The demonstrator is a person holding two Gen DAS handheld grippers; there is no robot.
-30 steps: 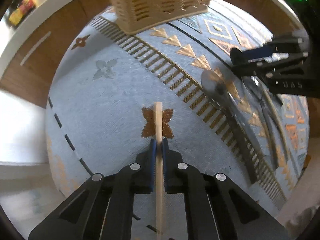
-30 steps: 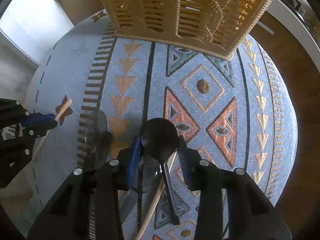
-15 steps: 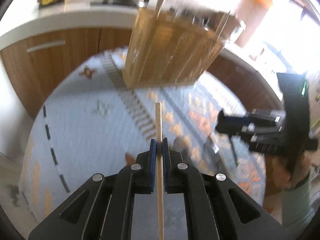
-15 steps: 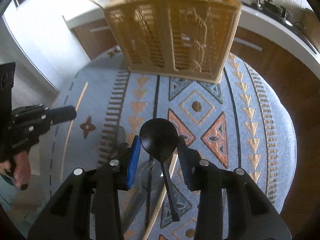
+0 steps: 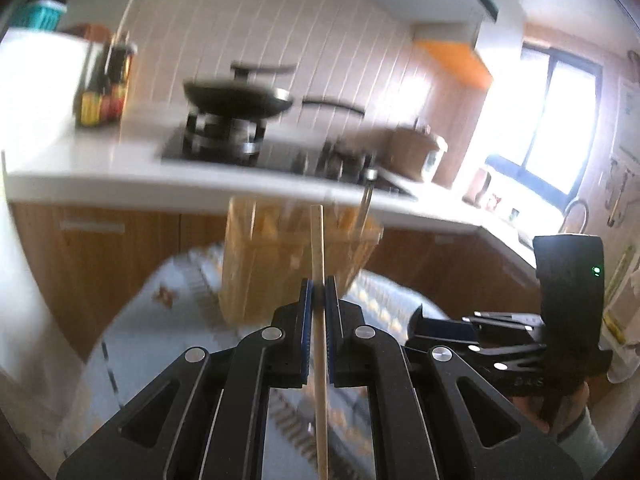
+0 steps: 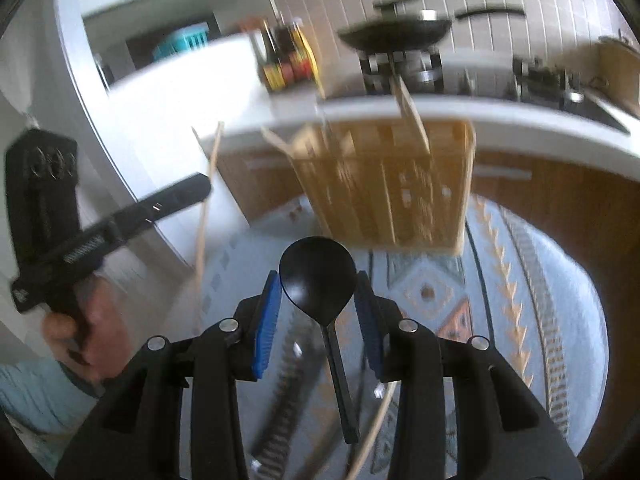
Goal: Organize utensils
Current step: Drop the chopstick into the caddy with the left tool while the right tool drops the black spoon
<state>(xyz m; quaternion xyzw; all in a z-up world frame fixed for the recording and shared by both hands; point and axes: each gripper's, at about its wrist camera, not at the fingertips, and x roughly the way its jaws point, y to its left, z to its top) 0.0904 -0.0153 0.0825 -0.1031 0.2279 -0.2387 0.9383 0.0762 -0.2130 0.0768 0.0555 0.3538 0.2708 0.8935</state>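
Note:
My left gripper (image 5: 316, 288) is shut on a thin wooden chopstick (image 5: 318, 248), held upright and lifted off the mat. A tan slotted utensil basket (image 5: 296, 264) with several utensils standing in it sits just beyond its tip. My right gripper (image 6: 318, 280) is shut on the bowl of a black spoon (image 6: 318, 276), lifted above the mat; the basket (image 6: 392, 184) is ahead of it. The left gripper (image 6: 188, 194) with the chopstick (image 6: 204, 216) shows at the left of the right wrist view. The right gripper (image 5: 440, 328) shows at the lower right of the left wrist view.
A blue patterned mat (image 6: 520, 320) covers the table, with more utensils (image 6: 288, 392) lying under my right gripper. Behind stands a white kitchen counter (image 5: 100, 172) with a stove and black pan (image 5: 236, 100), sauce bottles (image 5: 104, 96) and wooden cabinets (image 5: 100, 248).
Both grippers have lifted and tilted up from the mat, the left with the chopstick and the right with the black spoon. The views now face the basket and the counter.

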